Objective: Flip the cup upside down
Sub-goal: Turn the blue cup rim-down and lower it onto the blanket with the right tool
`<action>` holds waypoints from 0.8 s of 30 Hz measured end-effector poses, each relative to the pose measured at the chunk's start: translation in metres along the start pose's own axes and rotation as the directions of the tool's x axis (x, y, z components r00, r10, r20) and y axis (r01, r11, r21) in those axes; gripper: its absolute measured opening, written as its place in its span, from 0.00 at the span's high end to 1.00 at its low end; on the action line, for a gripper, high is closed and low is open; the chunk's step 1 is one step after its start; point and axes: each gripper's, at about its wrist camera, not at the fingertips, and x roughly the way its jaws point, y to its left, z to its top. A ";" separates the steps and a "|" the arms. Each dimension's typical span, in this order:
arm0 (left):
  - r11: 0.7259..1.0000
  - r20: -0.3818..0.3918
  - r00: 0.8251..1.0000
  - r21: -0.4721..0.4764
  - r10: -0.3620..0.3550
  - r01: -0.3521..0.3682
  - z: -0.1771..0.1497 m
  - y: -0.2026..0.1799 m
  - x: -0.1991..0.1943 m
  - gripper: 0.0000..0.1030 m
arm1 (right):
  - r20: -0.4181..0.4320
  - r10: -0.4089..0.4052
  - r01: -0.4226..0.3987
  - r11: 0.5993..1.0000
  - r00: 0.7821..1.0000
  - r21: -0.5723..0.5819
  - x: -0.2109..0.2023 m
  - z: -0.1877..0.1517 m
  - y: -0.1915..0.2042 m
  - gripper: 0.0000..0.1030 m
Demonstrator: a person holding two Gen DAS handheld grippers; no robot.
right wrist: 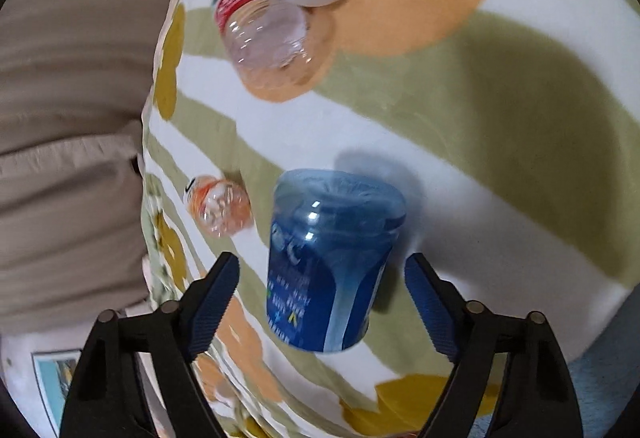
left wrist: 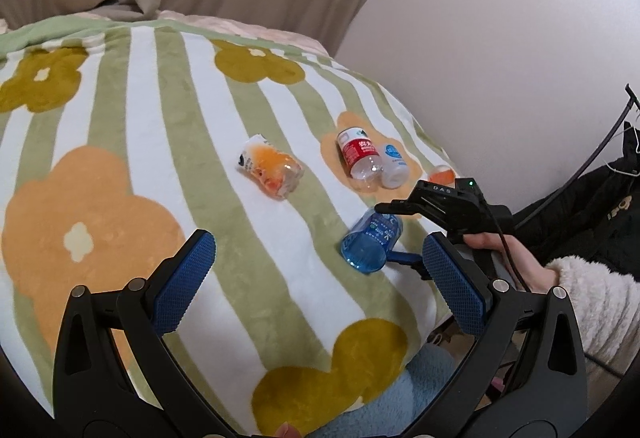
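Note:
A blue translucent cup point(left wrist: 370, 244) lies on the striped flower blanket point(left wrist: 160, 141). In the right wrist view the blue cup point(right wrist: 330, 262) sits between my open fingers, not touching either pad. My right gripper point(right wrist: 322, 294) is open around it; the right gripper also shows in the left wrist view point(left wrist: 390, 236), one finger above and one below the cup. My left gripper point(left wrist: 316, 274) is open and empty, held above the blanket short of the cup.
An orange cup point(left wrist: 270, 167) lies mid-blanket. A red-labelled clear cup point(left wrist: 360, 157) and a white blue-labelled cup point(left wrist: 394, 161) lie together behind, with another orange cup point(left wrist: 442, 173) near the blanket's right edge. A white wall point(left wrist: 500, 37) stands to the right.

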 end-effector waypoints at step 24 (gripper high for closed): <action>0.983 0.146 0.982 0.124 0.116 -0.135 -0.010 -0.032 0.025 0.00 | 0.448 0.297 0.330 0.373 0.843 -0.867 -0.067 -0.089 0.005 0.43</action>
